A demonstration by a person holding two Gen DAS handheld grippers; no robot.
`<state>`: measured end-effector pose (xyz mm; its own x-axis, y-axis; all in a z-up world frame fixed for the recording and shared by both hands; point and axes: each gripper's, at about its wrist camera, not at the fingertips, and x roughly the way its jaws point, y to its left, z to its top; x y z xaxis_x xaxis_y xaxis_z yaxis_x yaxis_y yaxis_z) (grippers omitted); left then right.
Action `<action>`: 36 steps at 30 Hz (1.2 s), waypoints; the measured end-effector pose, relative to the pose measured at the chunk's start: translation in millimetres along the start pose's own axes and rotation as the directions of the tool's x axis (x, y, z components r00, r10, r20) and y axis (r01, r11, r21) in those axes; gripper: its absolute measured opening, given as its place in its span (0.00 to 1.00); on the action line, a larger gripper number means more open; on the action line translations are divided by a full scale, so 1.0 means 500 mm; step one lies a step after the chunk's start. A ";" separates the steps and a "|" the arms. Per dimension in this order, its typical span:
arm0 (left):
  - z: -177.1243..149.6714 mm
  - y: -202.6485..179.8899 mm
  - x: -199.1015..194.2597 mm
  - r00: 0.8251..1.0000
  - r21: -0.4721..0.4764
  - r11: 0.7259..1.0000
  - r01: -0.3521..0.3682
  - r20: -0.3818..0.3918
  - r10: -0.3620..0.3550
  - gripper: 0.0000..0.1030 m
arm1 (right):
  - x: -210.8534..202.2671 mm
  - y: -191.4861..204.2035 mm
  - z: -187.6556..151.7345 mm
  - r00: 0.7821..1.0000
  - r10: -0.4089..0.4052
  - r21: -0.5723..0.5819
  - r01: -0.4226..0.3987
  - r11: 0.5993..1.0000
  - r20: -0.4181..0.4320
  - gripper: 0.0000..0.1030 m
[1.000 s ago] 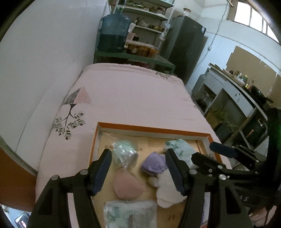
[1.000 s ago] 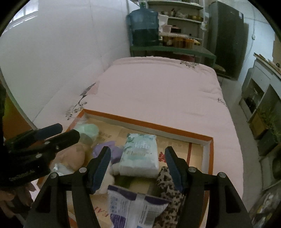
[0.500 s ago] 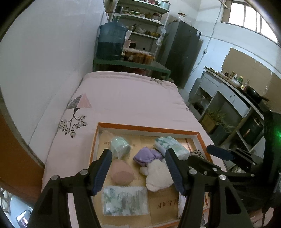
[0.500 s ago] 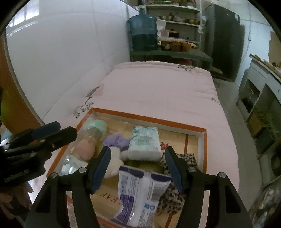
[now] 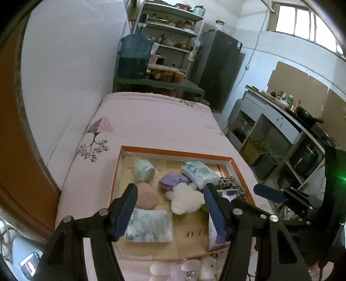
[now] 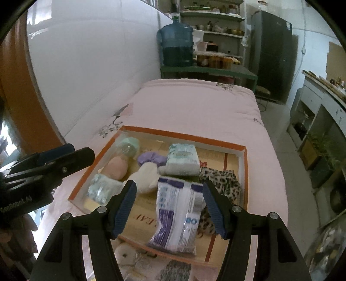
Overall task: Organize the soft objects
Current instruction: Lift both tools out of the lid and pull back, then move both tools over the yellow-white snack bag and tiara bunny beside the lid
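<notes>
A lived-in home is showing here, one room serving as both bedroom and kitchen. A bed under a pink quilt is filling the middle of both views, running along a white wall at the left. Behind it, at upper centre, a blue water jug is sitting on a green stand, beside shelves crowded with pots and jars. A dark fridge is standing just right of the shelves. Along the right edge, a counter is carrying bottles and a black pan, with potted plants sitting beneath it. A high window is letting in daylight at upper right.
</notes>
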<state>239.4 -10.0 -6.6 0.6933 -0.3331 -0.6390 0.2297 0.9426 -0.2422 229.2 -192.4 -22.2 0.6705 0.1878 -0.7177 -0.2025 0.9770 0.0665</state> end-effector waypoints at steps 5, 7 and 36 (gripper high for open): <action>-0.018 -0.012 -0.032 1.000 0.007 1.000 -0.003 0.022 0.003 0.61 | -0.030 0.007 -0.018 1.000 0.000 0.006 0.000 1.000 0.009 0.64; -0.026 -0.014 -0.043 1.000 0.013 1.000 -0.007 0.028 0.006 0.61 | -0.044 0.009 -0.026 1.000 -0.005 0.008 0.004 1.000 0.018 0.64; -0.176 -0.053 -0.196 0.995 0.061 0.998 -0.014 0.102 0.008 0.61 | -0.214 0.061 -0.180 0.995 -0.050 0.051 0.046 0.998 0.083 0.64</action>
<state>105.3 -4.3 -1.7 0.7614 -0.3221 -0.5626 0.2615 0.9467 -0.1881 87.0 -191.7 -5.6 0.7371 0.1461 -0.6598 -0.1349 0.9885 0.0682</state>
